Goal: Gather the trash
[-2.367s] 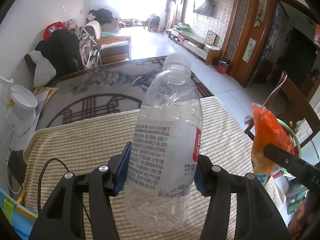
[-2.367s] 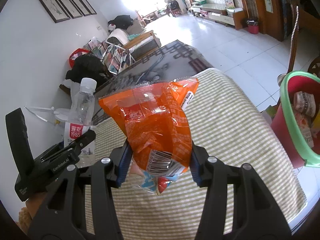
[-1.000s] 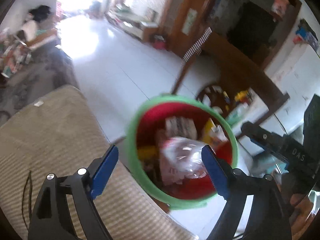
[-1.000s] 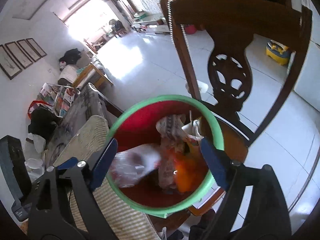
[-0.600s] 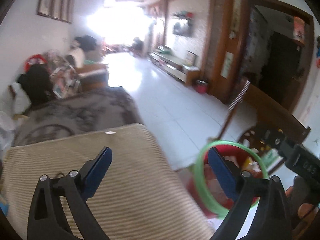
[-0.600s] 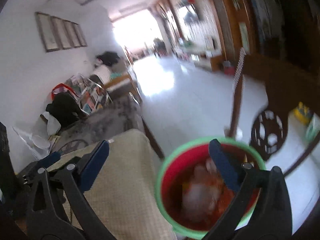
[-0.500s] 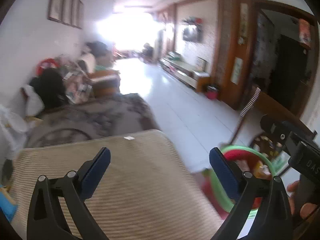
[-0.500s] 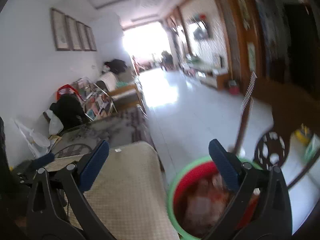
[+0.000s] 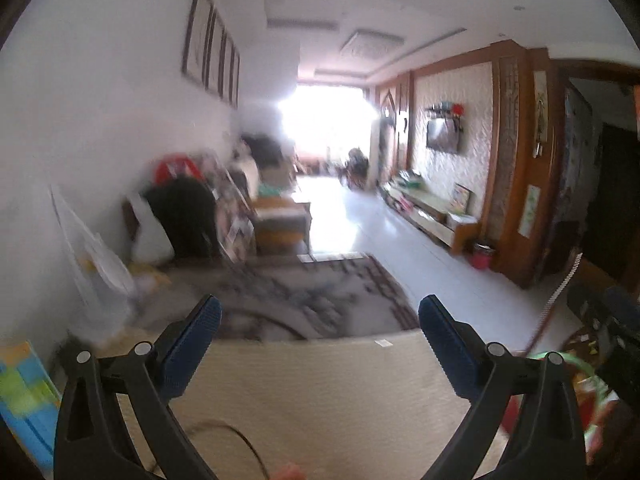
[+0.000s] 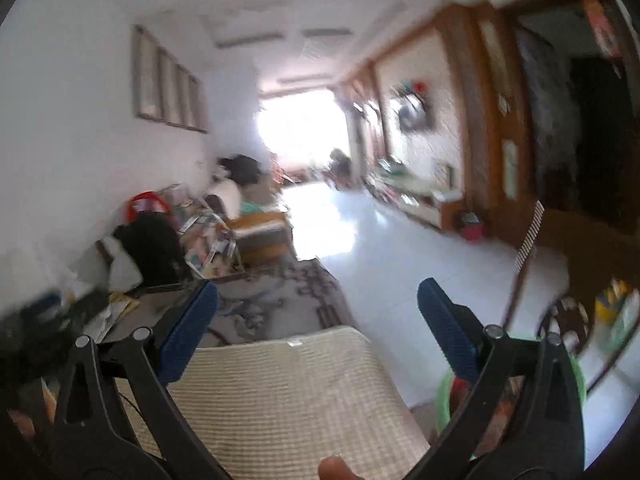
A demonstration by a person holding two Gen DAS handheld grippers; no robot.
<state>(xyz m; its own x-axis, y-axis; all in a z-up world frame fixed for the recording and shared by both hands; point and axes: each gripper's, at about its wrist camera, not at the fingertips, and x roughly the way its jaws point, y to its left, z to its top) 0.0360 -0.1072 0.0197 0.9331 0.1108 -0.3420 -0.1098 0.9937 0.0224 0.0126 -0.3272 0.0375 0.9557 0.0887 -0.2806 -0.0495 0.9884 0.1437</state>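
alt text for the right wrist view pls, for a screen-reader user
The right tool is open and holds nothing, with its blue-padded fingers spread over a beige checked table cloth. A green-rimmed red bin sits low at the right, partly hidden behind one finger. Beyond is a blurred, sunlit living room.

No writing is legible (frames are blurred).
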